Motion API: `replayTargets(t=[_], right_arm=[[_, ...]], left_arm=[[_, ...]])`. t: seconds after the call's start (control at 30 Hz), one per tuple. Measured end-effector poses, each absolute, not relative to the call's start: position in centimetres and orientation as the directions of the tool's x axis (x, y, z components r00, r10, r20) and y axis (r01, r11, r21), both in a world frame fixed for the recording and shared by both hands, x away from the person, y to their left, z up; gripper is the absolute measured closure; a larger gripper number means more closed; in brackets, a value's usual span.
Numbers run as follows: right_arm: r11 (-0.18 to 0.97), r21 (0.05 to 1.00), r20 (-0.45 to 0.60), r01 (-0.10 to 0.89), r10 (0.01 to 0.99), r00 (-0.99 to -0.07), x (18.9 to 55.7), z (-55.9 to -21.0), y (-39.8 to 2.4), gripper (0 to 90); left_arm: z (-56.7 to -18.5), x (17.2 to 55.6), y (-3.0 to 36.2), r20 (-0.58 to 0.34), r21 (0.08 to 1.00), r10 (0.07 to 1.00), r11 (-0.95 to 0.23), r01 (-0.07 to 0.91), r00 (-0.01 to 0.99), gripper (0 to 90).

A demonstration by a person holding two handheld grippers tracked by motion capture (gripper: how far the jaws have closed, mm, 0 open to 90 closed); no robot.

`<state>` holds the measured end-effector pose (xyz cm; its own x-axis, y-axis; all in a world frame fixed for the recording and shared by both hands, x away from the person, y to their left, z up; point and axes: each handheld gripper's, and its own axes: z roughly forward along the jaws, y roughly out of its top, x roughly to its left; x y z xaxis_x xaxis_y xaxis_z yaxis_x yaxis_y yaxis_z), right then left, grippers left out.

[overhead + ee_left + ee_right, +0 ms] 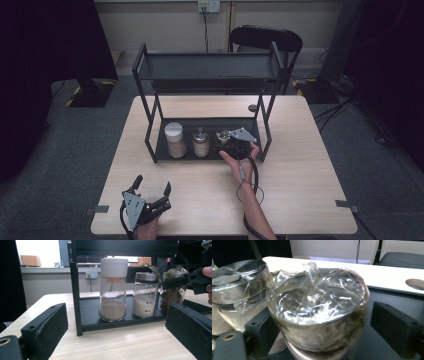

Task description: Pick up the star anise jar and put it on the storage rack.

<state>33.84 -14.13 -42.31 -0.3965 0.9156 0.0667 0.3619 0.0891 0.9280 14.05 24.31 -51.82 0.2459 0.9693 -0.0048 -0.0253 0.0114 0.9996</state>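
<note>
The film-wrapped jar [317, 312] is standing at the right end of the rack's lower shelf [165, 150], being straddled by the right tool [226, 141], whose jaws are parted, the right one clearly off the glass. Placement is judged finished; straight withdrawal is being called for. The left tool [151, 189] is being rested wide open and empty on the tabletop [300, 200].

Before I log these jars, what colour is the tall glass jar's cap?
White, above an orange collar, on the tall glass jar; clearest in the left gripper view.

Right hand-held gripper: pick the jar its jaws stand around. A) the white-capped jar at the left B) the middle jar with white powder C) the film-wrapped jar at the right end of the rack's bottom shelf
C: the right hand-held gripper has one jaw on each side of the film-wrapped jar.
</note>
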Motion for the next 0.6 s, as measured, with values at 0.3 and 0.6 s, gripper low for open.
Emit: replayTargets(t=[0.3, 0.6], right_arm=[[0.092, 0.933, 0.048, 0.349, 0.927, -0.371, 33.38, -42.86, -13.71, 0.0], [0.089, 0.94, 0.039, 0.329, 0.931, -0.363, 33.02, -42.97, -13.6, 0.0]], left_arm=[[-51.83, 14.05, 24.31, -0.005, 1.0, 0.969, 0.011, -0.026, 0.246, 3.5], [-51.83, 14.05, 24.31, -0.005, 1.0, 0.969, 0.011, -0.026, 0.246, 3.5]])
